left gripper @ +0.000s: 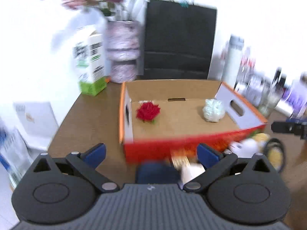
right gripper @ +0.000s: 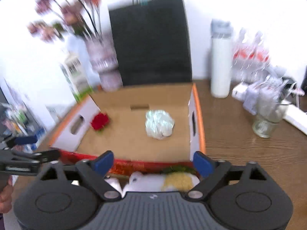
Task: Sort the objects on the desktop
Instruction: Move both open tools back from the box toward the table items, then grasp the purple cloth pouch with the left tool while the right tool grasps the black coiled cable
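An open cardboard box (left gripper: 182,122) with a red front and orange rim sits on the brown desk; it also shows in the right wrist view (right gripper: 134,143). Inside lie a red flower (left gripper: 148,111) (right gripper: 99,121) at the left and a pale crumpled plastic bundle (left gripper: 213,110) (right gripper: 159,124) at the right. My left gripper (left gripper: 151,151) is open and empty in front of the box. My right gripper (right gripper: 153,161) is open and empty above a white and yellow object (right gripper: 163,180) at the box's near wall. A blue object (left gripper: 157,172) and a white card (left gripper: 191,169) lie below the left gripper, blurred.
A black paper bag (left gripper: 178,40) stands behind the box. A green-and-white carton (left gripper: 90,61) and a vase of pink flowers (left gripper: 122,51) stand at the back left. A white bottle (right gripper: 220,61), water bottles (right gripper: 251,57) and a glass jar (right gripper: 266,118) stand at the right.
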The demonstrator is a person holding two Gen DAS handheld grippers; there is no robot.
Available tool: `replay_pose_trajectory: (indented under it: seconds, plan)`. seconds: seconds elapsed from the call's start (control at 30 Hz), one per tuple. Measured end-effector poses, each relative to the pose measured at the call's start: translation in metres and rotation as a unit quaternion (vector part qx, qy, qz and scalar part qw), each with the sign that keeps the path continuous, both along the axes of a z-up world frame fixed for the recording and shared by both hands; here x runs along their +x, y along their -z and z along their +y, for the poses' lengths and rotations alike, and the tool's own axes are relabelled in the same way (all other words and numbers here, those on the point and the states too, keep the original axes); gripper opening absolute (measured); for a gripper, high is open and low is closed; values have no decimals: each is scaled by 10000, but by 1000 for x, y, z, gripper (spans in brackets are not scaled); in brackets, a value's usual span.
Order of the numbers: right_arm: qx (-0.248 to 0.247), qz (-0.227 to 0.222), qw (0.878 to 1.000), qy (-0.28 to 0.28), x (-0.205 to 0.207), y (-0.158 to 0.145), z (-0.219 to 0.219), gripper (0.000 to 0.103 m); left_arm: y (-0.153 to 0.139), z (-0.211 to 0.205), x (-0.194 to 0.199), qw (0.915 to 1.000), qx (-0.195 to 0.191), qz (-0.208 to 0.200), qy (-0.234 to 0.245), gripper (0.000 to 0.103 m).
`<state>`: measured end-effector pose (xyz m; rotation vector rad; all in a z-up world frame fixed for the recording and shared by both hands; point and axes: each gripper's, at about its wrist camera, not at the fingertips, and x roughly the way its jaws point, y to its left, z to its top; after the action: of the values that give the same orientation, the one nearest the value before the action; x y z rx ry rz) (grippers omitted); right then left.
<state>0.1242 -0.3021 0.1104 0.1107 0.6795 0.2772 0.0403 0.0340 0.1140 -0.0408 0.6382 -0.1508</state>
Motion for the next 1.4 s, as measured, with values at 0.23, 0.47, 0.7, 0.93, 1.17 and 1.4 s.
replay_pose_trajectory:
  seconds: [0.23, 0.47, 0.7, 0.93, 1.17, 1.4]
  plan:
    - [432, -98, 9980, 459, -68, 60, -21, 88, 65, -8, -61, 9985, -300, 447, -51, 103]
    - [928, -149, 9922, 822, -64, 84, -36, 66, 84, -25, -58, 9945, -725, 700, 269, 81]
    - [1528, 109, 9826, 1053, -51, 104, -59, 46, 83, -34, -65, 9925, -788, 883, 321, 6]
    - [1811, 237, 9783, 976, -52, 106, -62, 43, 45, -37, -96, 9960, -688, 41, 563, 4]
    - [1025, -216, 9901, 934, -85, 83, -44, 10, 24, -34, -108, 9967, -561, -288, 519, 4]
    - [736, -677, 9938, 482, -144, 52, -21, 8, 15, -30, -120, 9956, -612, -438, 550, 3]
